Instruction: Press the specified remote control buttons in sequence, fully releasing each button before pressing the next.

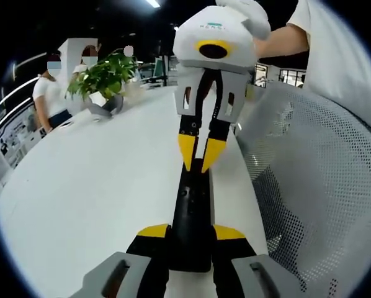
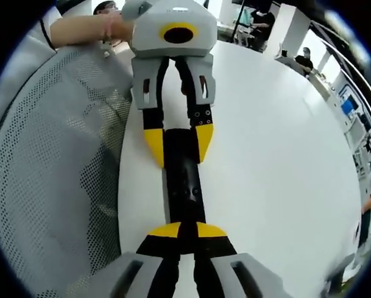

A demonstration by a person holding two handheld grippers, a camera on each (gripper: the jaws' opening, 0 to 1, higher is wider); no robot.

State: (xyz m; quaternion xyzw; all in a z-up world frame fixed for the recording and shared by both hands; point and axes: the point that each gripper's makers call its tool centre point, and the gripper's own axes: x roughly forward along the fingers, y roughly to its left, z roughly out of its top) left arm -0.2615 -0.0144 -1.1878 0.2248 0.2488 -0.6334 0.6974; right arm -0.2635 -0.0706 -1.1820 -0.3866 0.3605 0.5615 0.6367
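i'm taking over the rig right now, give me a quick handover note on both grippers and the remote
Left gripper: jaws either side of the near end of the black remote, which lies on the white table.
Right gripper: tips nearly together over the remote's other end, pressing or about to; contact unclear.
Done: remote steadied and framed by both grippers.
Left: which buttons are already pressed cannot be told; continue the sequence, releasing fully each time.

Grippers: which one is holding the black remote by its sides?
The left gripper: its yellow jaws straddle the remote, while the right gripper pinches its tips together.
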